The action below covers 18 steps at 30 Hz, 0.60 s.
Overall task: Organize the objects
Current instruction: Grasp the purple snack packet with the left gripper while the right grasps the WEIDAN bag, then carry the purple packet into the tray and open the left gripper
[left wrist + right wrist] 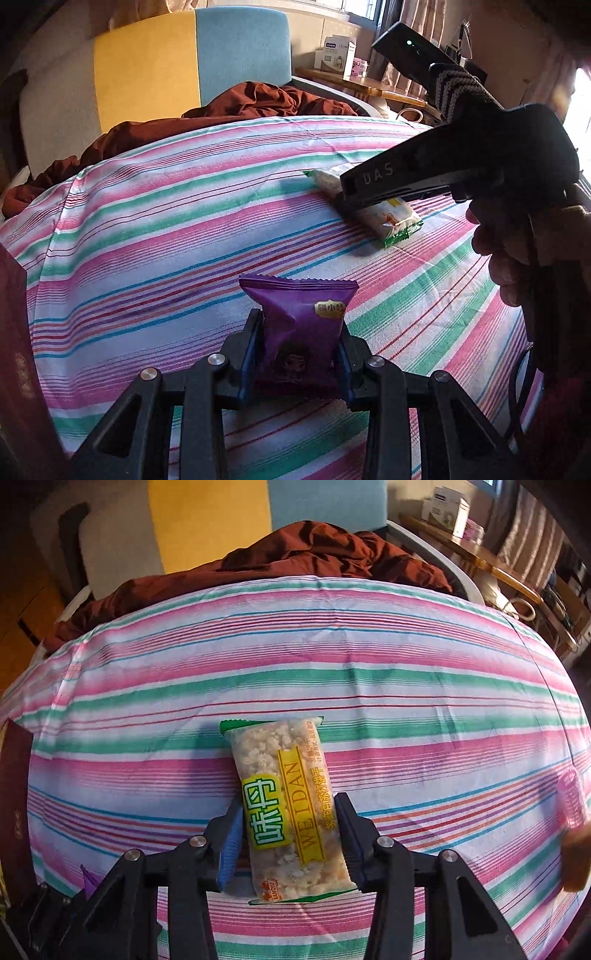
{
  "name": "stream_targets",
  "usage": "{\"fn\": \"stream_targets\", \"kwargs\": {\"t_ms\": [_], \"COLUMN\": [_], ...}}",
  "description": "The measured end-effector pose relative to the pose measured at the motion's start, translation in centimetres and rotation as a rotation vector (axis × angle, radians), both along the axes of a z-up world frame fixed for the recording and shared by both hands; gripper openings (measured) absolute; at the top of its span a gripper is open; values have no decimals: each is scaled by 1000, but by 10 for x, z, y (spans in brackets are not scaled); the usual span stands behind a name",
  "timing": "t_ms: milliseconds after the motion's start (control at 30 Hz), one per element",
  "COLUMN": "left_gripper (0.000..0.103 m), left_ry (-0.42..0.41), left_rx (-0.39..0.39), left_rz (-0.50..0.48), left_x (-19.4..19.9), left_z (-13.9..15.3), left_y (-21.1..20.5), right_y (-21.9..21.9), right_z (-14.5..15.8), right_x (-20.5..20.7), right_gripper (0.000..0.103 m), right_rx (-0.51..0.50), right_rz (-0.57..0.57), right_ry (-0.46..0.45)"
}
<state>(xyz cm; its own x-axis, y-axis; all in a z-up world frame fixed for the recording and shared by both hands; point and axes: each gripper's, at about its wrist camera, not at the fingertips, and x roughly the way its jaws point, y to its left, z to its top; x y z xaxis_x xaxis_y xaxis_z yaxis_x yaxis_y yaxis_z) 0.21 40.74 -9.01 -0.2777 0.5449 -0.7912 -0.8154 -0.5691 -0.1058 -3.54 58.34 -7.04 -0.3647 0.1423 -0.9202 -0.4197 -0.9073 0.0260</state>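
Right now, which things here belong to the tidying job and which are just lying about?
In the job:
purple snack packet, clamped in left gripper
green-edged biscuit packet, between right gripper fingers

Lying about:
rust-brown blanket
white boxes
dark red book

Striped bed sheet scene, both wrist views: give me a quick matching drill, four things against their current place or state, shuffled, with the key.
Things:
1. purple foil snack packet
2. clear green-edged rice cracker packet
3. crumpled rust-brown blanket
4. white cardboard box

Places or states:
A. bunched at the far end of the striped bed sheet
B. standing on the wooden side table
C. clamped upright in the left gripper
D. lying flat on the sheet, between the right gripper jaws

Pairs: 1-C, 2-D, 3-A, 4-B
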Motion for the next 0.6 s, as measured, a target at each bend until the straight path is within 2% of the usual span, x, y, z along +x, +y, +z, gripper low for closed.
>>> {"fn": "stream_targets", "kwargs": {"t_ms": [233,600], "left_gripper": [37,35], "left_ry": [-10,11], "left_rx": [21,-5], "left_rz": [6,17], "left_x": [-3,3], "left_z": [-2,1], "left_y": [-2,-8], "right_y": [-2,-19], "right_z": [-2,-1], "right_x": [-2,-3], "right_gripper": [47,46], "right_rx": [1,36], "right_rz": [40,79], "right_ry": [-8,-14]}}
